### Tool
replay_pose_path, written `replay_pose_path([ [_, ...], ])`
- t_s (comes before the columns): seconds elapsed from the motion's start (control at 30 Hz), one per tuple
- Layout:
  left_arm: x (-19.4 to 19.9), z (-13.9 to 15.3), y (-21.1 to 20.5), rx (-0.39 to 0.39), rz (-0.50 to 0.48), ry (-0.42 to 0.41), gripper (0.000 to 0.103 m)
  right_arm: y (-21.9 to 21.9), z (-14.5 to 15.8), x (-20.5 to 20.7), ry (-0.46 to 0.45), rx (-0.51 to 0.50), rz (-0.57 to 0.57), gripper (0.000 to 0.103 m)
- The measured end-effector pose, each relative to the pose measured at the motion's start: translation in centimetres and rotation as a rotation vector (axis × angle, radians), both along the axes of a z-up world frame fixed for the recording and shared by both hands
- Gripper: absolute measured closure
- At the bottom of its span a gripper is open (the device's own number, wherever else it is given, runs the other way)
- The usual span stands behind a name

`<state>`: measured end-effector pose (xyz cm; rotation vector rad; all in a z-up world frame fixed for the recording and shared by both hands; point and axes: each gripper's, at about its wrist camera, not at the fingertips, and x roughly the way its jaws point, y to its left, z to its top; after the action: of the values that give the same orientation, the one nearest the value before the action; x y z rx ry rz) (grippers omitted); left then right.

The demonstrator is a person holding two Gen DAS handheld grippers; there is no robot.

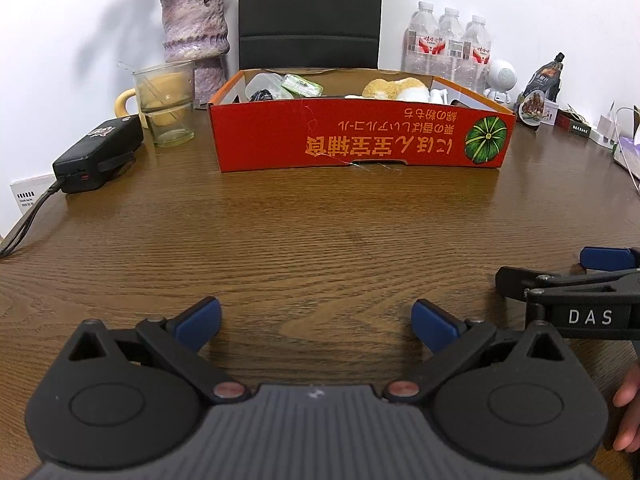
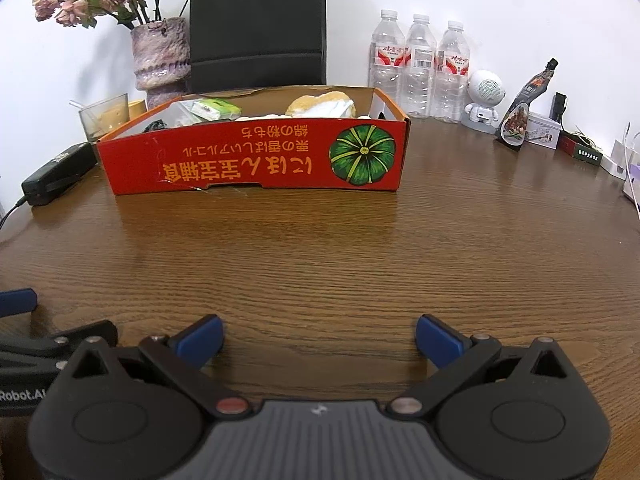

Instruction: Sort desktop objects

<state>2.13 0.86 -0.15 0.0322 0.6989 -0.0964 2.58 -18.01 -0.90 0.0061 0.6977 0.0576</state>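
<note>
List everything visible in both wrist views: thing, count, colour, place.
Red cardboard box: 1, red-orange, table centre; holds a tan plush toy and a green packet.
Clear water bottles: 3, right of box.
White robot figurine: 1, right of bottles.
Purple ceramic vase: 1, dried roses, back left.
Clear glass cup: 1, left of box.
Black charger brick: 1, far left.
Black chair back: 1, behind box.
Brown wooden table: 1.
Left gripper: open, empty.
Right gripper: open, empty.
</note>
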Motion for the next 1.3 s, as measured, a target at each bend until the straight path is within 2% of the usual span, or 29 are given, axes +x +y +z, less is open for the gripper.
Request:
replay_pose_path([
  [1.3, 0.3, -0.08, -0.04, -0.001, 0.017, -0.001, 0.0, 0.12, -0.04, -0.3, 0.0, -0.001, -0.006, 0.0],
])
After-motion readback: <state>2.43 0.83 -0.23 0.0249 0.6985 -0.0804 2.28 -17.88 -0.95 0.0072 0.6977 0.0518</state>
